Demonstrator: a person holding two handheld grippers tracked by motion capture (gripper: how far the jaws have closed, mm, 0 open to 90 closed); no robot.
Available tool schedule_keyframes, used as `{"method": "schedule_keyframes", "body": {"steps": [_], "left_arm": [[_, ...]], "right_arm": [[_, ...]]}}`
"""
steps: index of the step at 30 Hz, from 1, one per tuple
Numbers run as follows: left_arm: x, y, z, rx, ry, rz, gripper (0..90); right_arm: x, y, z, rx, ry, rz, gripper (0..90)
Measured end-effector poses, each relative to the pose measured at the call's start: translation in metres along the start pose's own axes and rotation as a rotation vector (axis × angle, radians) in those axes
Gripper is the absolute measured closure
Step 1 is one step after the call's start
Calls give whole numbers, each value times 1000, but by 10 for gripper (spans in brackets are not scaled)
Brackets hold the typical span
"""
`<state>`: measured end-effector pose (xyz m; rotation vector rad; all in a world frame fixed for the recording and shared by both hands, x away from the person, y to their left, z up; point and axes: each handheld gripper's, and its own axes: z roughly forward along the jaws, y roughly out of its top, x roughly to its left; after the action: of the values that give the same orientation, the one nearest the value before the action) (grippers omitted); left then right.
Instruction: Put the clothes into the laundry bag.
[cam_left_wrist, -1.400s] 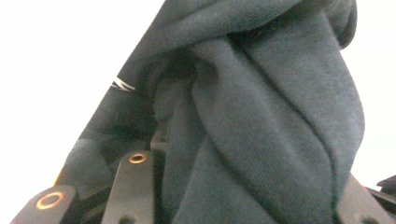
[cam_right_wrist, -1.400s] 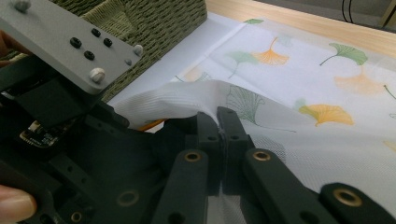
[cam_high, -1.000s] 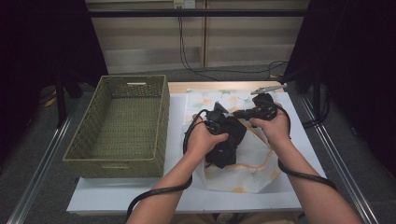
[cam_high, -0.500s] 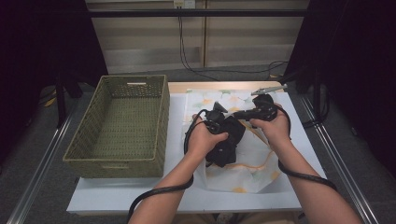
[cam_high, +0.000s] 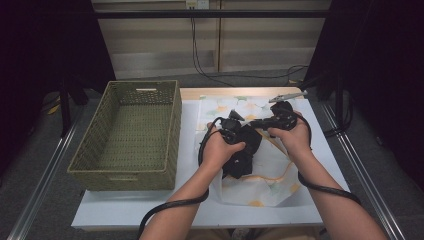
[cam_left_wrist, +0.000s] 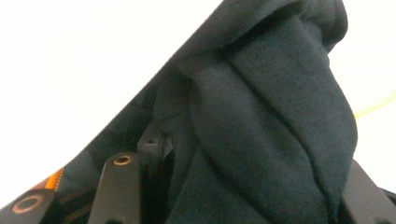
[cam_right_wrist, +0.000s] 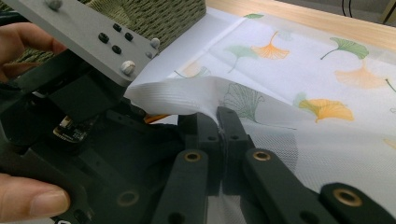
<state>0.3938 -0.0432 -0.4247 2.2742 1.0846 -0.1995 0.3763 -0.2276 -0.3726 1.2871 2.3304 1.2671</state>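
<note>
The wicker basket (cam_high: 127, 135) is seen at the table's left. Beside it, the leaf-printed white cloth (cam_high: 260, 180) is spread, a dark garment (cam_high: 245, 150) bunched on it. The left gripper (cam_high: 231, 131) has just been opening, the garment between its jaws. The cloth's edge is pinched by the right gripper (cam_right_wrist: 219, 122).

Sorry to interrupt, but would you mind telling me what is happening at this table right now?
A person is working with two hand-held tongs over a white leaf-print cloth spread on the table. The right tongs are shut on a raised edge of that cloth. The left tongs have a dark garment between their jaws, which have just been opening. The woven basket stands beside the cloth, with nothing visible in it.
</note>
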Motion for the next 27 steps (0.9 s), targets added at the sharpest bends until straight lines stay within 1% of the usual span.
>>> {"method": "schedule_keyframes", "body": {"steps": [2, 3, 4, 5, 6, 8, 9, 10, 11, 12, 13, 14, 15, 16, 18, 20, 21, 22, 23, 24, 25, 27], "left_arm": [[0, 0, 1, 1, -5, -1, 472], [0, 0, 2, -8, 2, -4, 468], [1, 0, 2, -2, -4, -3, 463], [0, -1, 3, -12, 0, -13, 460], [1, -1, 3, -5, 1, -5, 454], [1, -2, 3, 6, 5, 6, 429], [0, -3, 5, -15, 6, -11, 414], [1, -3, 4, -2, -2, 3, 397], [1, -3, 4, 1, -7, 4, 384], [0, -4, 4, -10, -8, -7, 366], [-1, -4, 4, -17, -8, -1, 346], [-1, -4, 3, -13, -3, 23, 321], [-2, -4, 4, -36, -7, 14, 305], [-2, -4, 3, -27, -10, 24, 287], [-2, -5, 3, -35, -11, 43, 244], [-3, -6, 2, -41, -9, 42, 222], [-3, -6, 1, -35, -12, 42, 213], [-3, -7, 0, -29, -8, 55, 199], [-4, -7, -1, -27, -8, 57, 180], [-5, -7, -2, -28, -8, 59, 160], [-6, -7, -3, -31, -6, 52, 149], [-6, -6, -8, -12, 7, 85, 137]], "right_arm": [[0, 0, 0, 0, -1, 0, 900], [0, 0, 0, 1, 1, 0, 900], [0, 0, 0, 1, 2, 0, 900], [0, 0, 0, 1, 1, 1, 900], [0, -1, 0, 1, 1, 2, 900], [0, -1, 0, 3, 1, 0, 900], [0, -1, 0, 4, 1, 1, 900], [0, -1, 0, 5, 0, -1, 900], [0, -1, 0, 4, -2, 0, 900], [0, -1, 0, 4, -2, 1, 900], [0, -1, 0, 4, -3, 0, 900], [0, -1, 0, 4, -4, 1, 900], [0, -1, -1, 4, -5, 2, 900], [0, -1, 0, 4, -4, 3, 900], [0, -1, 0, 5, -3, 2, 900], [0, -1, 0, 4, -3, 2, 900], [0, -1, 0, 4, -2, -1, 900], [-1, -1, 0, 5, 0, -2, 900], [0, -1, 0, 6, -5, -2, 900], [0, -1, 1, 6, -6, -1, 900], [0, -1, 1, 7, -5, -1, 900], [0, -1, 1, 7, -6, 0, 900]]}}
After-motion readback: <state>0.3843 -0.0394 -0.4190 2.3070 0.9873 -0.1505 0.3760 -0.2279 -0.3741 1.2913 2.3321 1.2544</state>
